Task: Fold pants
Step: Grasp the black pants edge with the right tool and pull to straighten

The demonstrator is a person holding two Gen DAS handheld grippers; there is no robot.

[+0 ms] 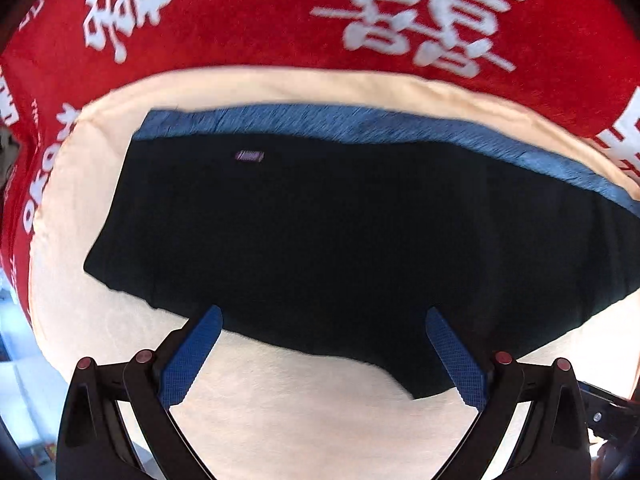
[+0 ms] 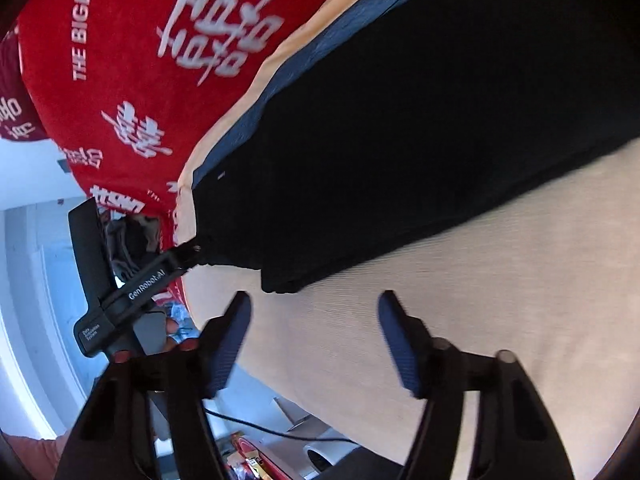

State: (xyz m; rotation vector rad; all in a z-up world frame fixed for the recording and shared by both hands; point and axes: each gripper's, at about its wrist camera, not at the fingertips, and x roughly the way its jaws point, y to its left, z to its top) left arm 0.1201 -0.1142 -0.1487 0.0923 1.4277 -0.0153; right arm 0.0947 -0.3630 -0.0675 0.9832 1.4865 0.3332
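Black pants (image 1: pixel 320 220) with a blue waistband (image 1: pixel 360 124) lie flat on a cream cloth (image 1: pixel 280 400). In the left wrist view, my left gripper (image 1: pixel 325 314) hangs open, pointing down over the pants' near edge, its blue pads (image 1: pixel 192 356) wide apart with the dark fabric below the tips. In the right wrist view the pants (image 2: pixel 400 140) stretch up to the right, and the left gripper (image 2: pixel 191 253) meets their lower left corner. My right gripper (image 2: pixel 314 300) is open just short of the pants' near corner, with only cream cloth (image 2: pixel 480 300) between its fingers.
A red blanket (image 1: pixel 240 20) with white lettering lies under and beyond the cream cloth. Past the cloth's edge in the right wrist view are a pale floor, a black cable (image 2: pixel 256 426) and small clutter (image 2: pixel 248 456). A person's fingertips (image 2: pixel 176 326) show beside the left gripper's handle.
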